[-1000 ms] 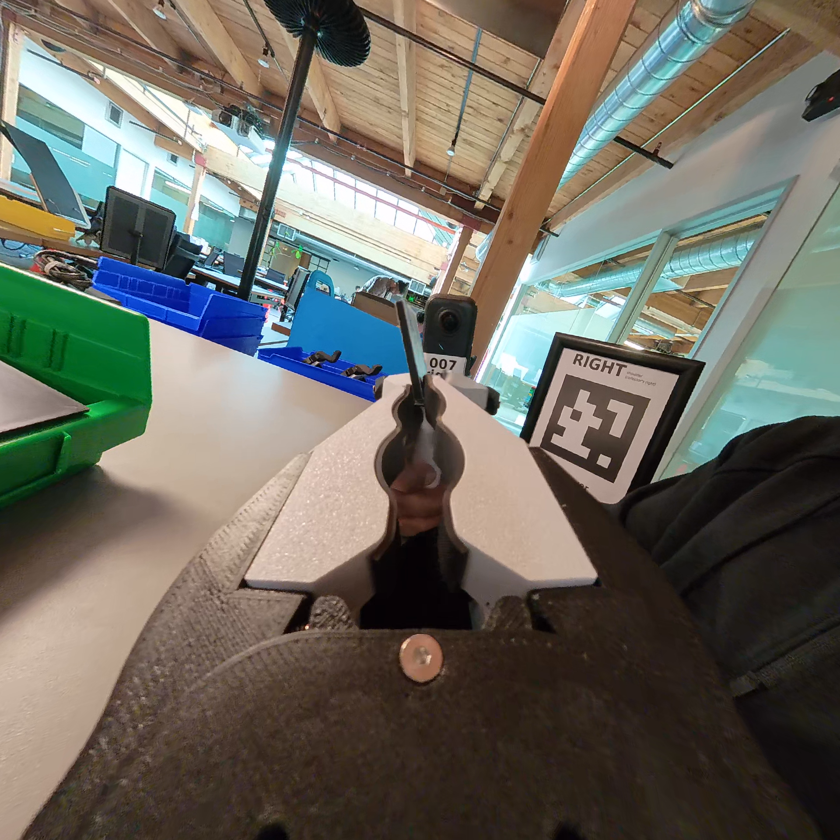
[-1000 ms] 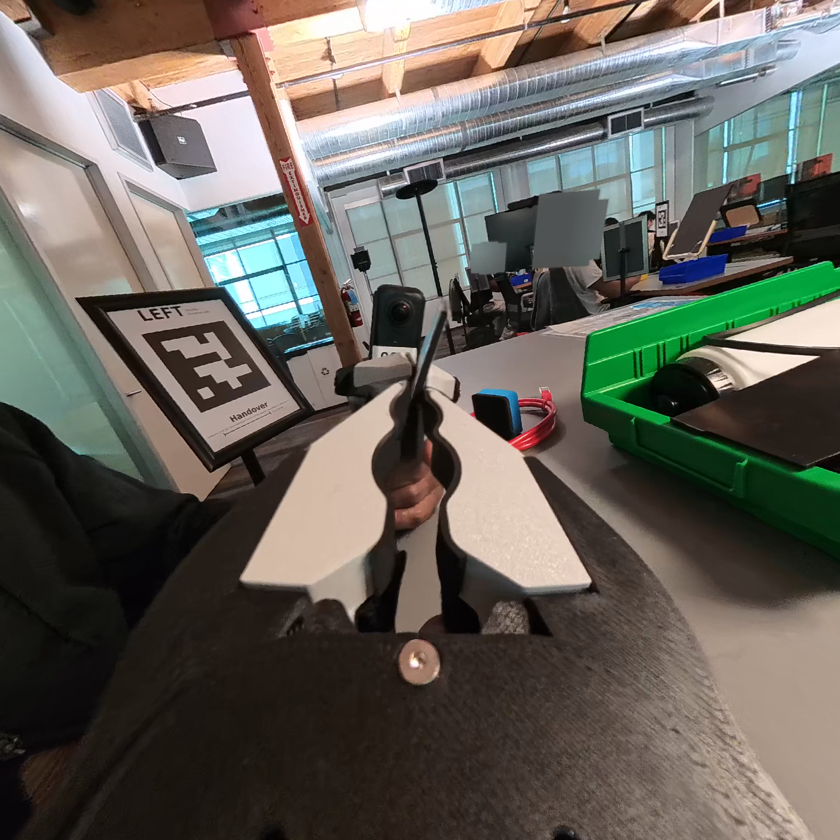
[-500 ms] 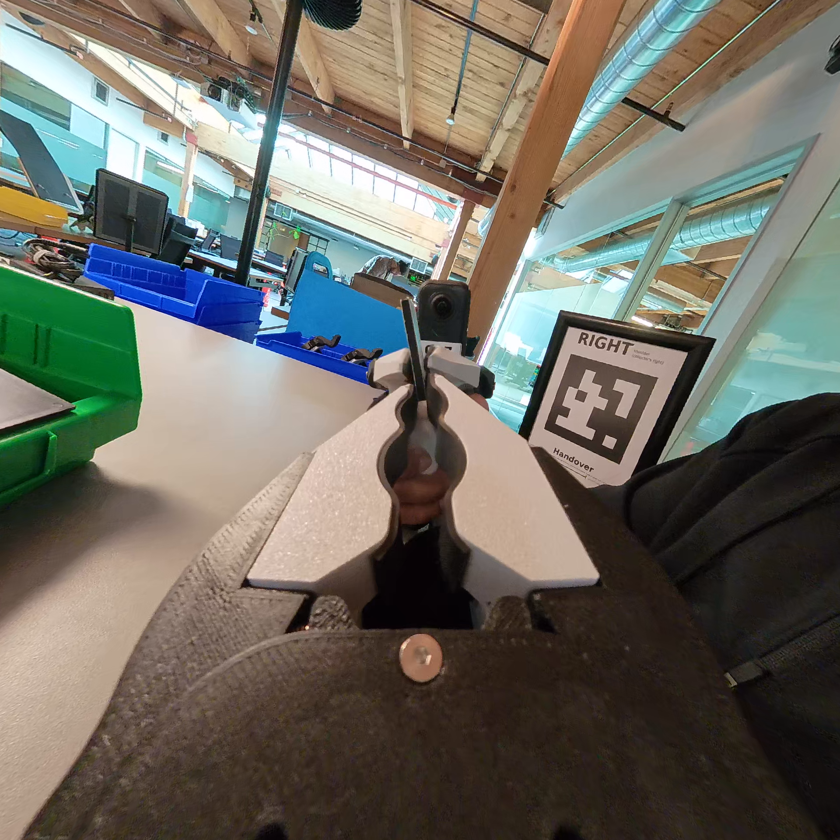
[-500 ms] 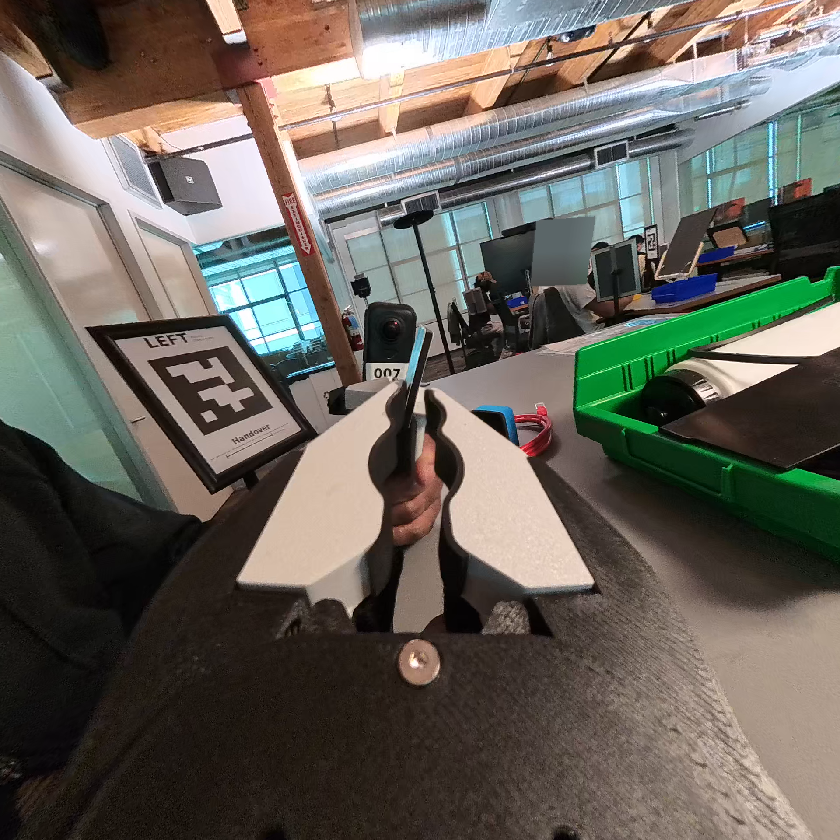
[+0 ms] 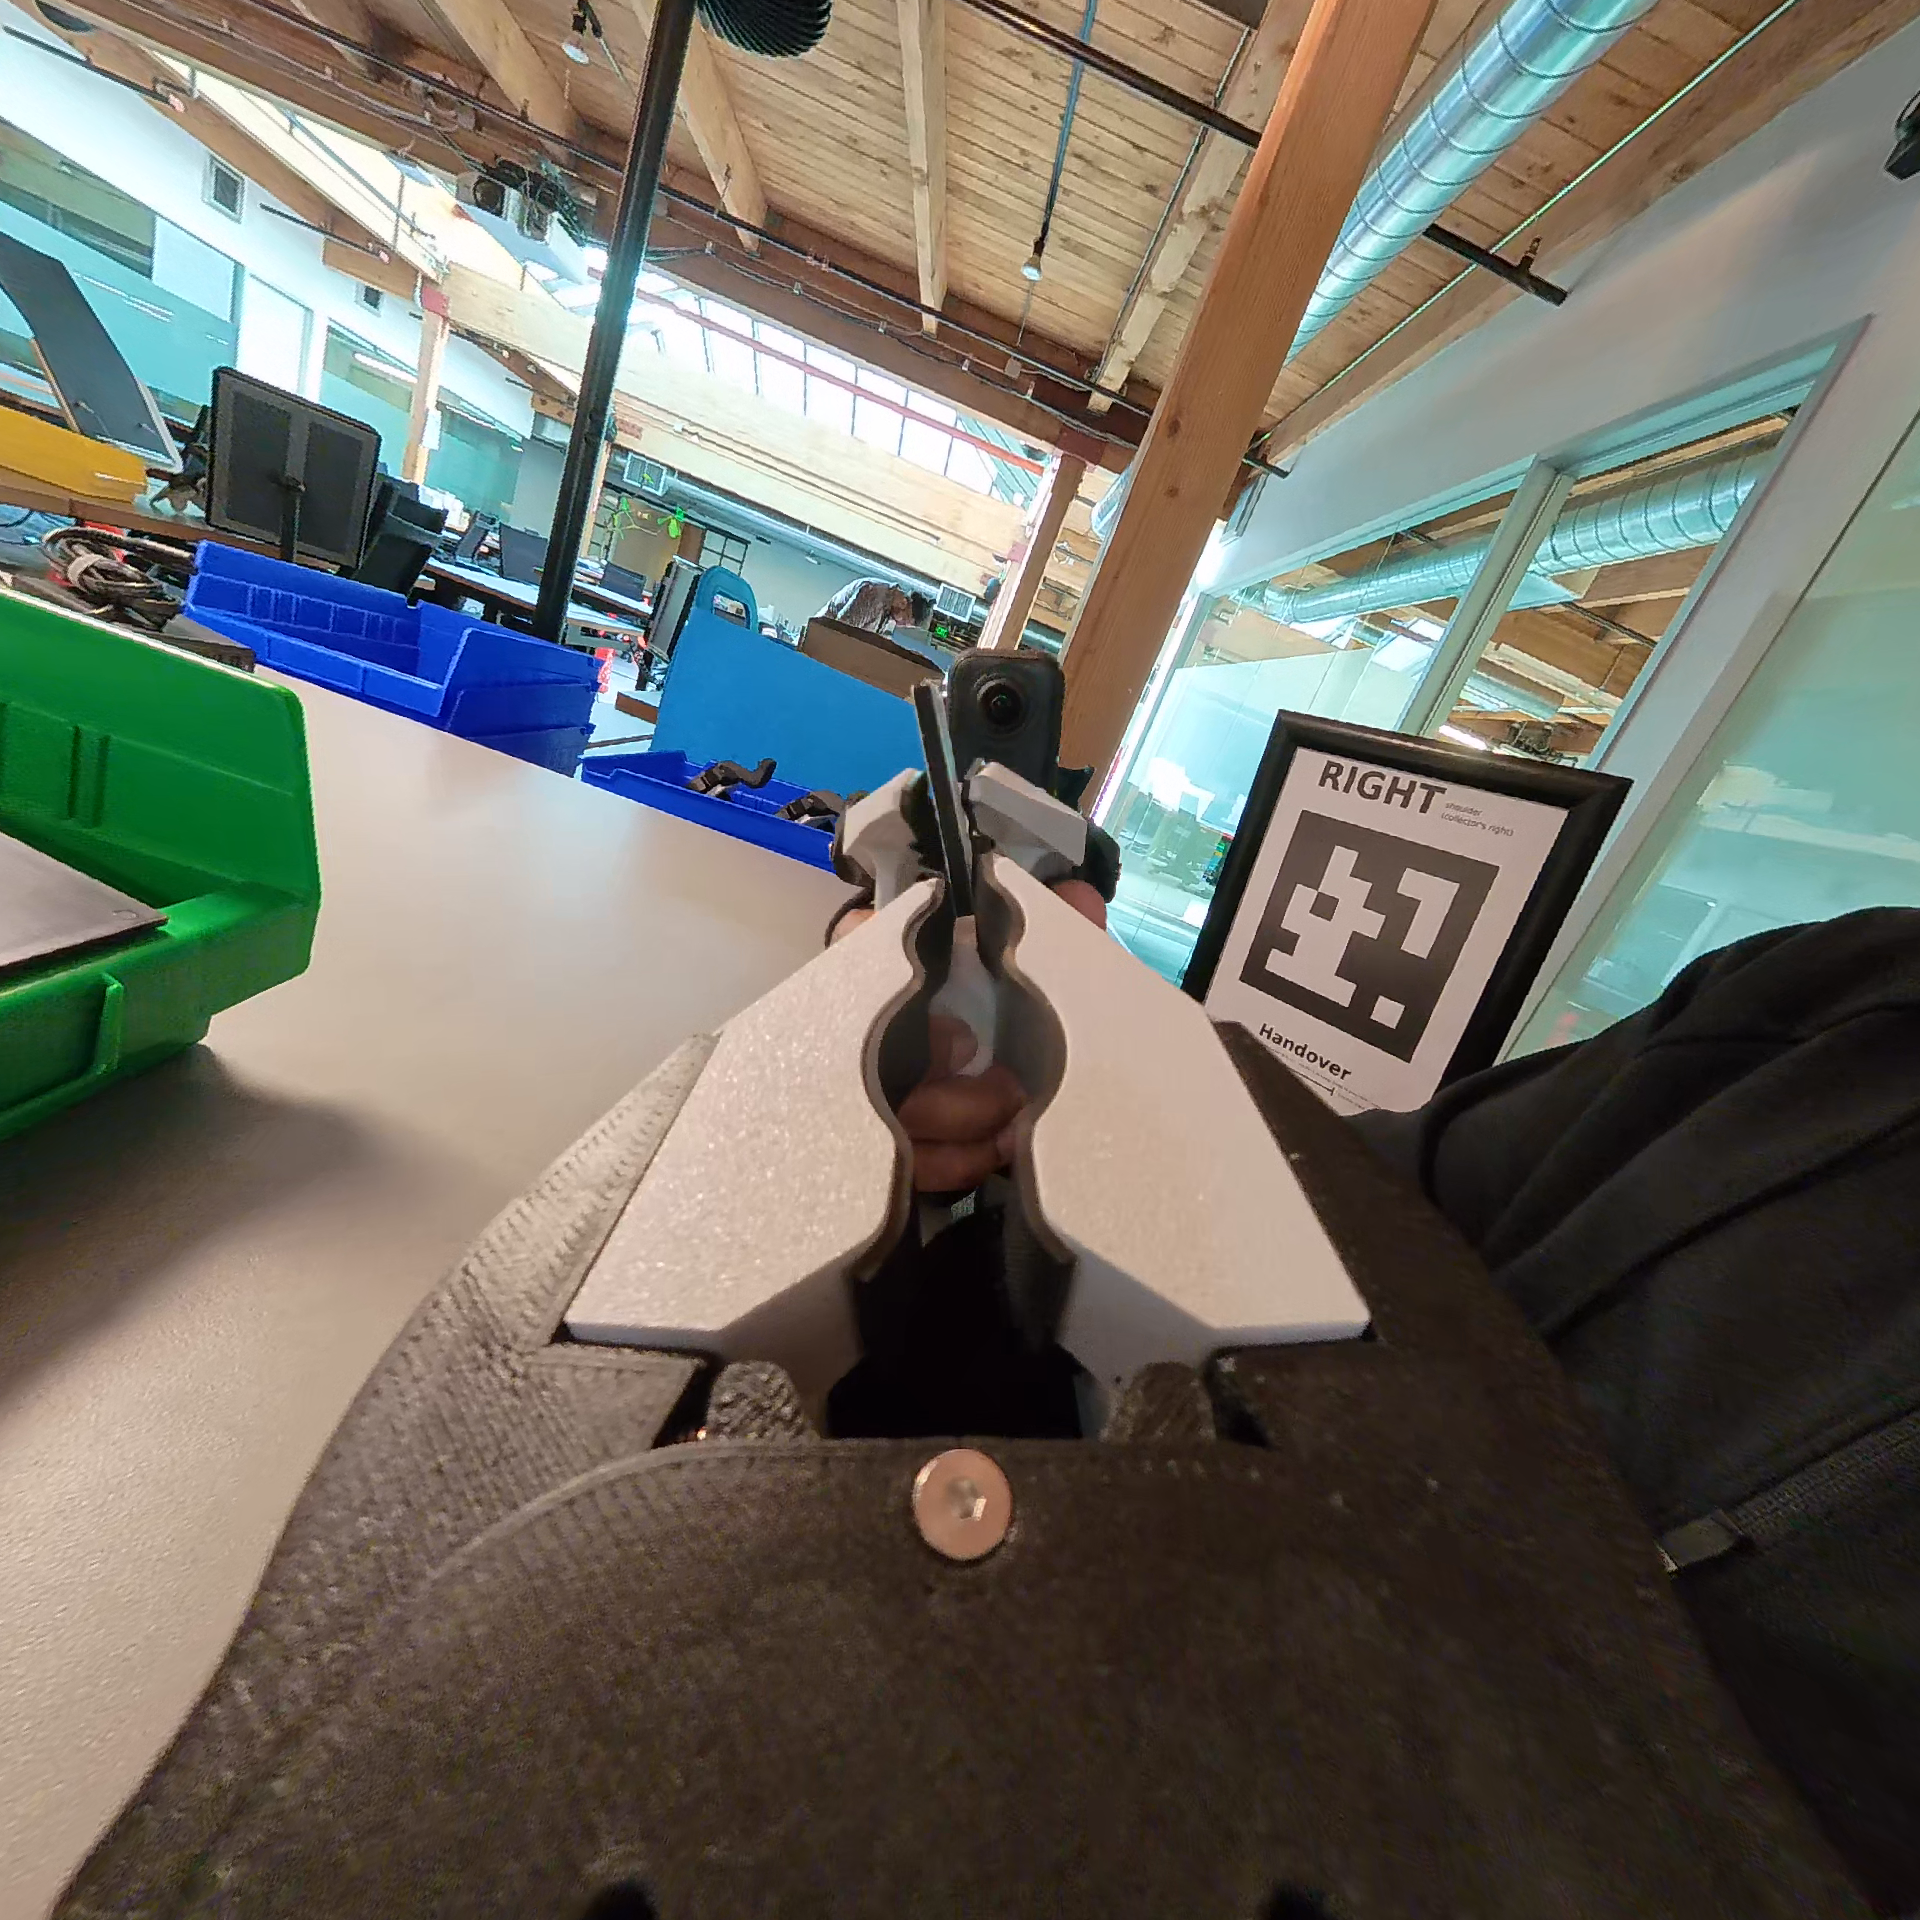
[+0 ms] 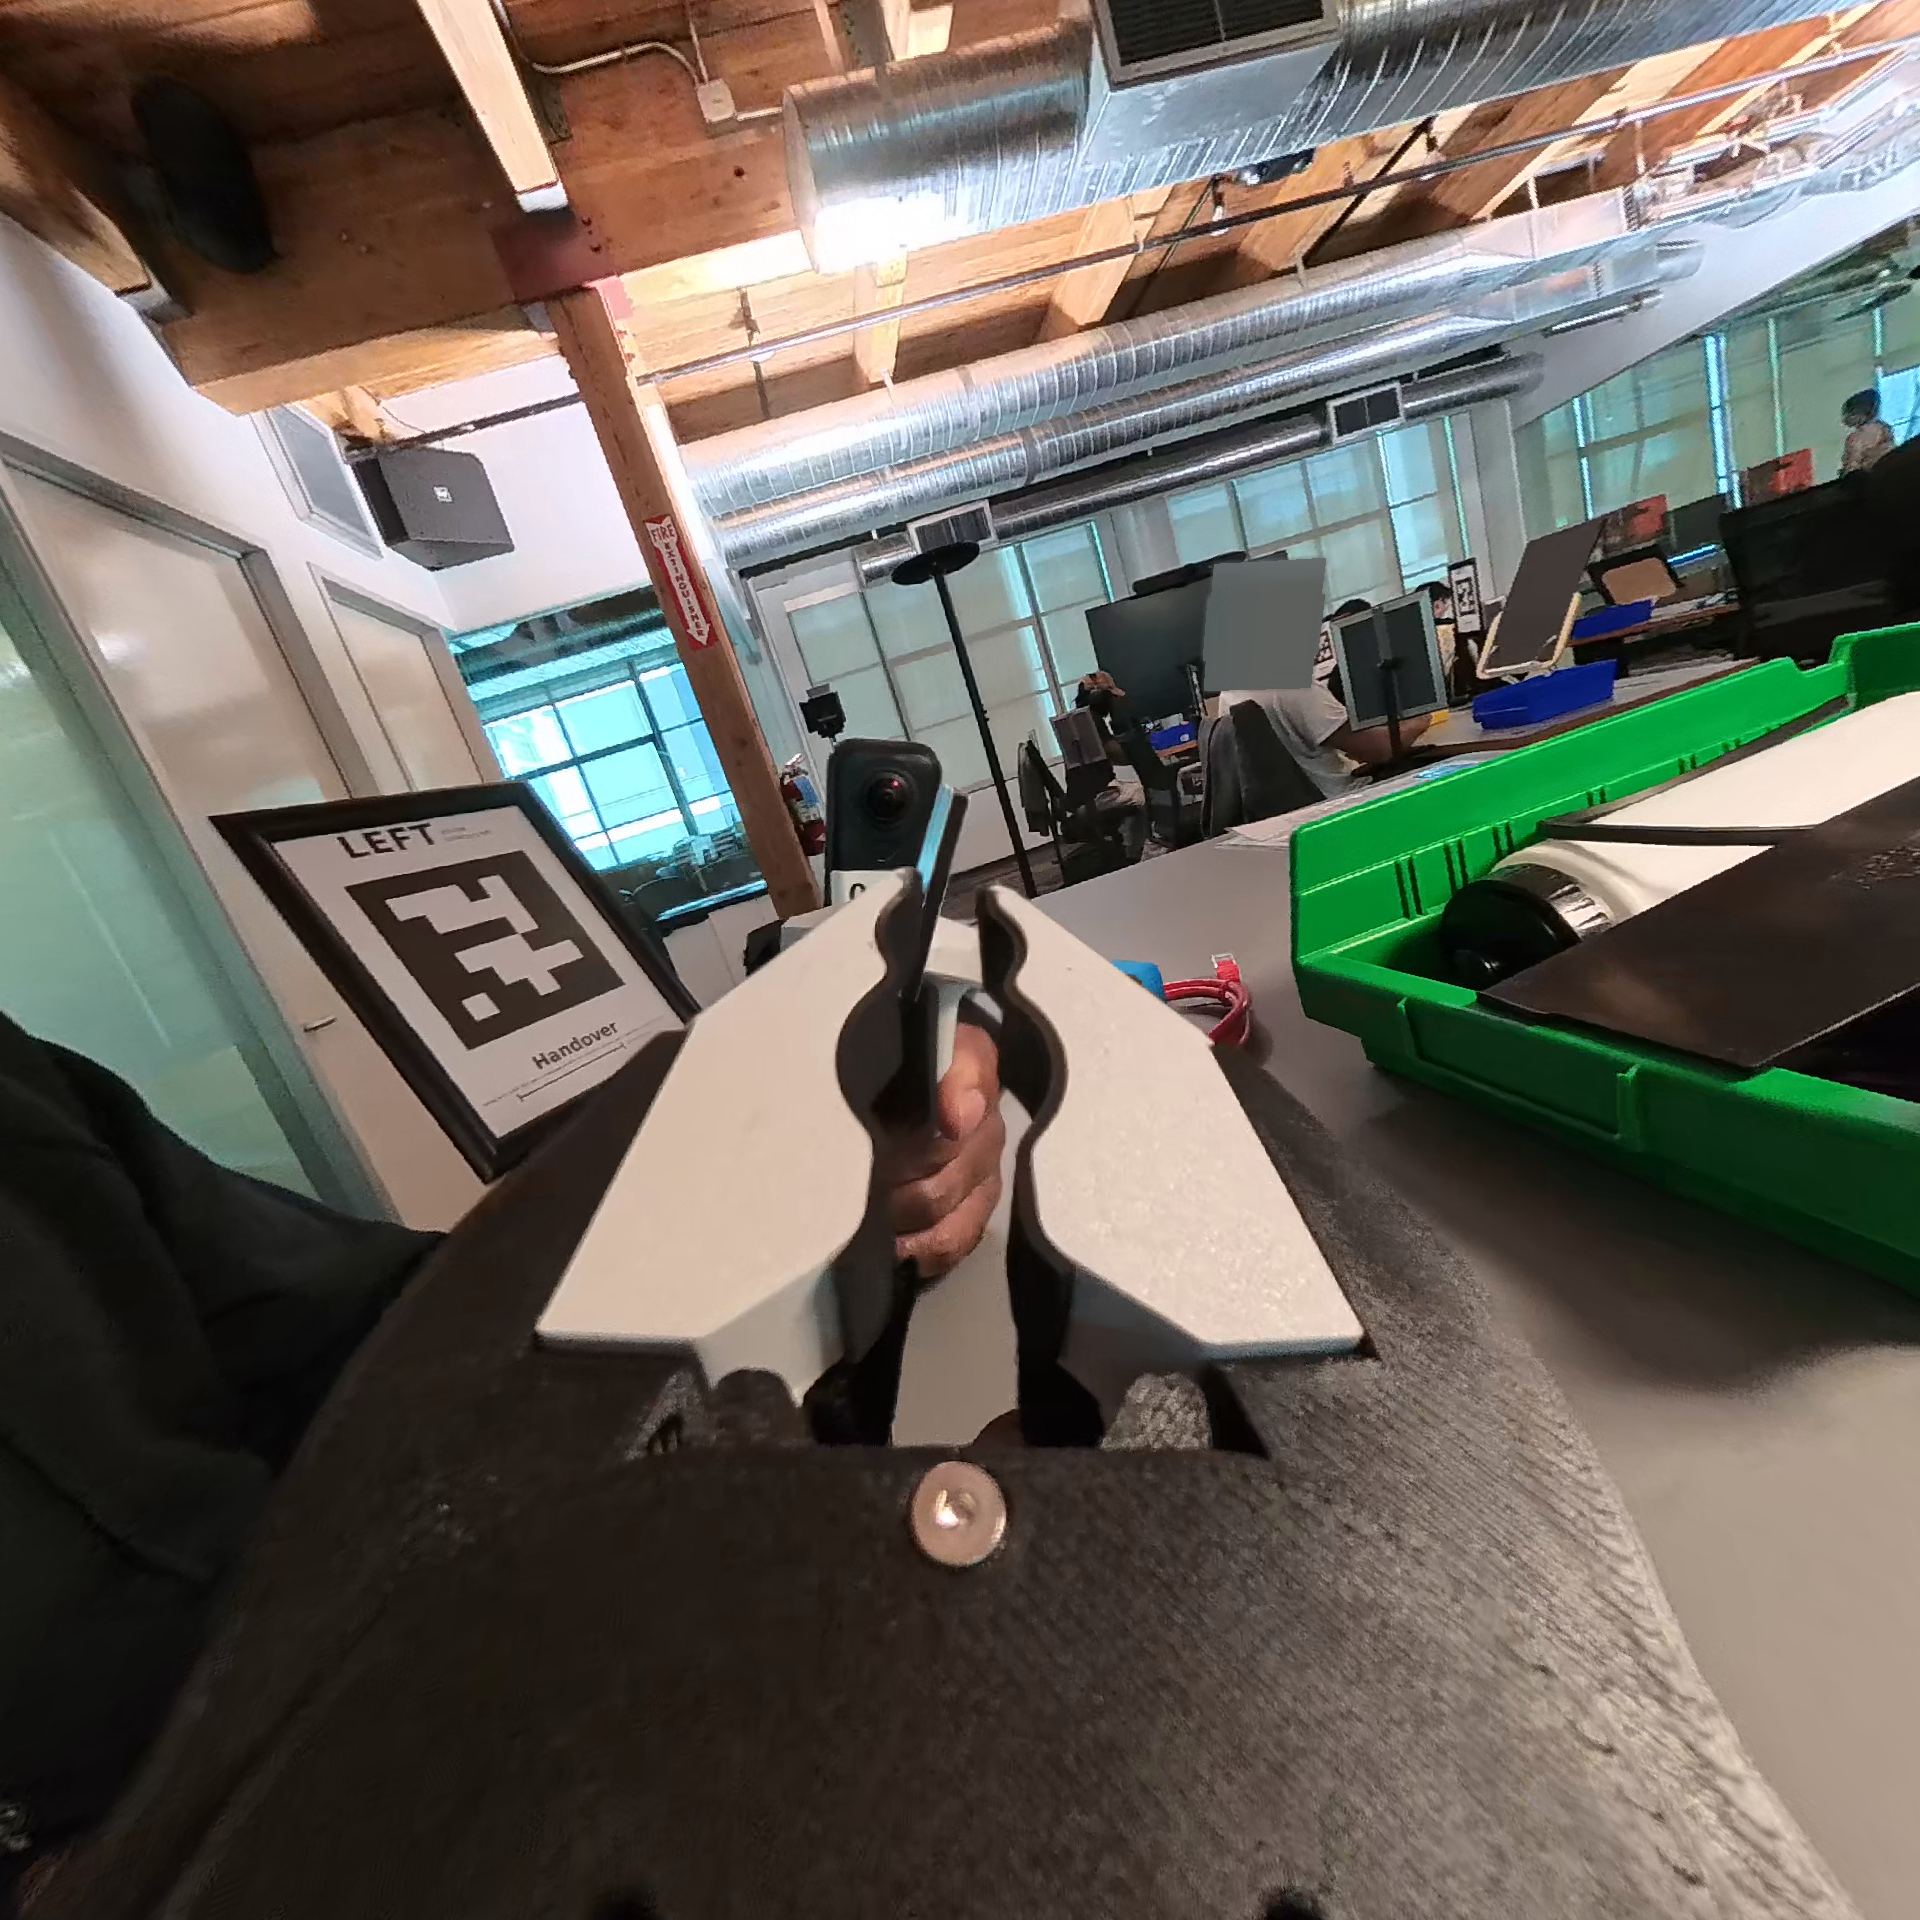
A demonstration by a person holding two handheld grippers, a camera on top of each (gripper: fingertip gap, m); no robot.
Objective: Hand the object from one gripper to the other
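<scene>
The left gripper [image 5: 954, 904] has its two grey fingers pressed together on a thin, flat, dark plate with a pale blue face [image 5: 943, 800]. It grips the plate by the lower end. The right gripper [image 6: 951, 914] faces it nose to nose, and its fingers stand slightly apart with the plate in the gap. The plate leans against one finger and is clear of the other.

The plate's long axis runs nearly upright, tipped a little, and it stands edge-on to both cameras. It is held in the air over the near edge of the grey table [image 5: 468, 987], well to the person's side of the green plastic bin [image 6: 1558, 1060]. Both grippers are at the plate, so neither has ground to cover. As I read it, the move turns on the right gripper's fingers, which either close square on the flat faces or back straight off along their own line. Any twist would lever the plate against the left gripper's hold.

There is open tabletop between the grippers and the bin. Away from the bin on either side, a black-framed marker card [image 5: 1382, 914] stands near, and a dark sleeve [image 5: 1714, 1195] crowds that side.
</scene>
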